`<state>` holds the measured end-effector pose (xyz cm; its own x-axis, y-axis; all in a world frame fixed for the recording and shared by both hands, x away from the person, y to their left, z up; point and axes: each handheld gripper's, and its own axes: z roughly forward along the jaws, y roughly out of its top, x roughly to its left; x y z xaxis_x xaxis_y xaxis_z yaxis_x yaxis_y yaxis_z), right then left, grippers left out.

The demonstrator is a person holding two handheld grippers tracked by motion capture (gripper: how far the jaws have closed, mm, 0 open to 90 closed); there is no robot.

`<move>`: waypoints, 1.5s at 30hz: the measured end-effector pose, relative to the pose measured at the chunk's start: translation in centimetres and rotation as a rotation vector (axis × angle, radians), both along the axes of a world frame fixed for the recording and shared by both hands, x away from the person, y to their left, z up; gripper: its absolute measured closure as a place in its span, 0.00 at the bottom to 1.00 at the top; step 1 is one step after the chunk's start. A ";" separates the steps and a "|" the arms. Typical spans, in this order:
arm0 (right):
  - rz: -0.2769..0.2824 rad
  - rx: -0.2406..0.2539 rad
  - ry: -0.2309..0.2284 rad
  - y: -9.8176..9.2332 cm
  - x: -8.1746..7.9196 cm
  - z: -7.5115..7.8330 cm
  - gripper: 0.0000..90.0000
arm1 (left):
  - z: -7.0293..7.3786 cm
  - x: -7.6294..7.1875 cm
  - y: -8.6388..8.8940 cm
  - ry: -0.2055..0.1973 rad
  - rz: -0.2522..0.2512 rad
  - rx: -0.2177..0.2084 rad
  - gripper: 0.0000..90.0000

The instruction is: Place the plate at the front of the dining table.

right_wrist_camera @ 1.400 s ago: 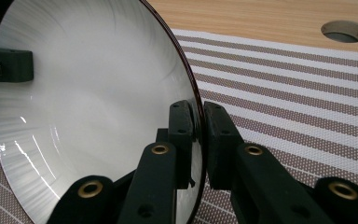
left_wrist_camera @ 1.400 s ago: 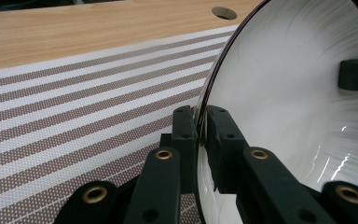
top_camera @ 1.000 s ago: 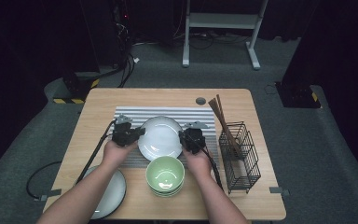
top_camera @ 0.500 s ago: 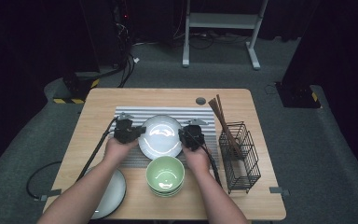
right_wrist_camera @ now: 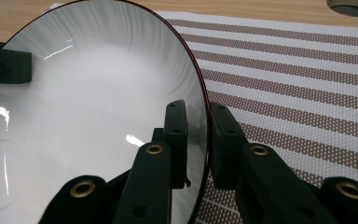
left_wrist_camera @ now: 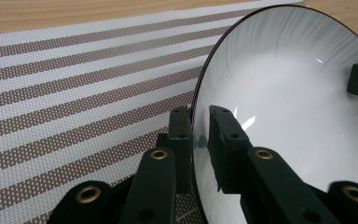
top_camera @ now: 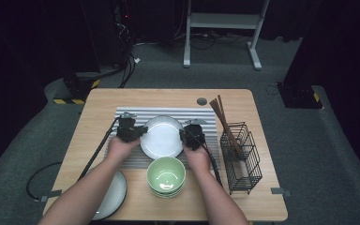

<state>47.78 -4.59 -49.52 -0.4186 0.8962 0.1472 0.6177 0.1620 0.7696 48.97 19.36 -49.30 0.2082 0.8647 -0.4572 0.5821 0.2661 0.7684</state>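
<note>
A white plate [top_camera: 161, 136] with a dark rim lies on the striped mat [top_camera: 168, 112] in the middle of the table. My left gripper [top_camera: 140, 132] straddles its left rim and my right gripper [top_camera: 183, 137] its right rim. In the left gripper view the rim of the plate [left_wrist_camera: 284, 93] runs between the jaws of the gripper [left_wrist_camera: 199, 112], with a thin gap at the inner jaw. The right gripper view shows the same: the gripper [right_wrist_camera: 196, 108] straddles the plate [right_wrist_camera: 88, 93], and its jaws have just been opening, leaving a slim gap on the inner side.
A stack of green bowls [top_camera: 166, 176] sits just in front of the plate. A dark-rimmed plate [top_camera: 110, 194] lies at the front left. A black wire basket [top_camera: 241, 154] holding chopsticks [top_camera: 222, 117] stands at the right. A round cable hole [top_camera: 201, 101] is beyond the mat.
The plate and both grippers have edged slightly away from me along the mat. Both hands stay at the rim.
</note>
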 end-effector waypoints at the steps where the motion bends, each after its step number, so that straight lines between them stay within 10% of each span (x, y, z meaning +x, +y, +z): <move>1: -0.006 0.002 0.005 0.1 0.0 -0.1 0.87 | 0.0 0.0 0.0 0.002 -0.001 0.005 0.88; 29: -0.024 -0.038 0.056 0.9 1.9 -1.5 0.85 | -1.8 1.7 0.0 0.067 0.027 0.017 0.87; 45: -0.038 -0.039 0.030 0.8 1.7 -0.9 0.74 | -1.0 1.4 0.7 0.035 0.041 0.011 0.78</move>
<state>49.48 -3.75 -50.38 -0.3798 0.9167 0.1240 0.6464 0.1671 0.7445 50.41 20.09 -50.28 0.1568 0.8770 -0.4541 0.5973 0.2820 0.7508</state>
